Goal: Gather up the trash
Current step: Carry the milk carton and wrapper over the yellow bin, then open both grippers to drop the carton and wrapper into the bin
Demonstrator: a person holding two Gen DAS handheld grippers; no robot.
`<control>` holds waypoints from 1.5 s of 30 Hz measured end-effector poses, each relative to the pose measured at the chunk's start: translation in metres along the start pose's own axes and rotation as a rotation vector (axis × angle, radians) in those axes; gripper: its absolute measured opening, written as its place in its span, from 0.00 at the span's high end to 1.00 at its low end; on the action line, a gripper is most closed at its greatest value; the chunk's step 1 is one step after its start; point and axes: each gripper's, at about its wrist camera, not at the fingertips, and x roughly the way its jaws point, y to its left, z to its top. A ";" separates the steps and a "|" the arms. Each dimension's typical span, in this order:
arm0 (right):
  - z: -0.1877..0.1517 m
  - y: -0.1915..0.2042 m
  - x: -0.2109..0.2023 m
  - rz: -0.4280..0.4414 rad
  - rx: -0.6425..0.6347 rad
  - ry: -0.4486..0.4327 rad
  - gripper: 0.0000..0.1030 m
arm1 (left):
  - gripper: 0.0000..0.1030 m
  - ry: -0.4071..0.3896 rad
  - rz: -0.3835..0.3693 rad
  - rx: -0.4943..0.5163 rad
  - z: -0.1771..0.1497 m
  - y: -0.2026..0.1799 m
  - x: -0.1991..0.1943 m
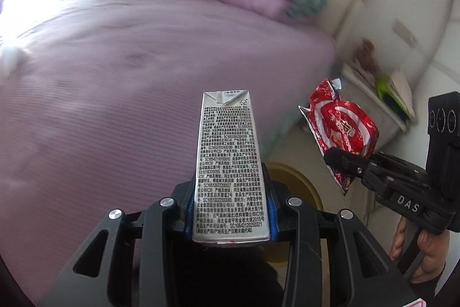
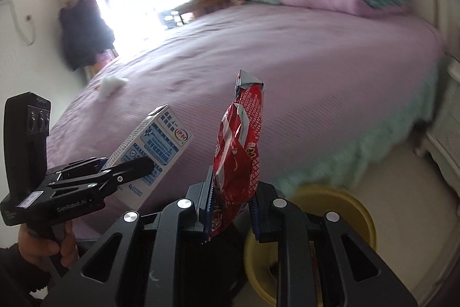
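Fingers [image 1: 198, 209] of left gripper [image 1: 230, 209] clenching milk carton [image 1: 228, 163]; right gripper [image 2: 230, 200] pinching red snack wrapper [image 2: 238, 151]; both carrying toward yellow bin [image 2: 356, 209] at five o'clock; release pending.

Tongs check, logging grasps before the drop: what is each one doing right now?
Left tongs: closed on the milk carton.
Right tongs: closed on the red snack wrapper.

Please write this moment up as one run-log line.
left tool: shut on milk carton | right tool: shut on red wrapper | yellow bin: below | white tissue: on bed
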 end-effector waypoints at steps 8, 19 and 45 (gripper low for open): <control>-0.046 -0.061 -0.003 -0.100 0.145 0.058 0.80 | 0.64 0.179 -0.093 0.070 -0.022 -0.045 0.065; -0.092 -0.113 0.016 -0.145 0.261 0.170 0.80 | 0.64 0.353 -0.094 0.166 -0.061 -0.086 0.137; -0.118 -0.131 0.049 -0.235 0.197 0.345 0.70 | 0.22 0.453 -0.044 0.338 -0.076 -0.109 0.176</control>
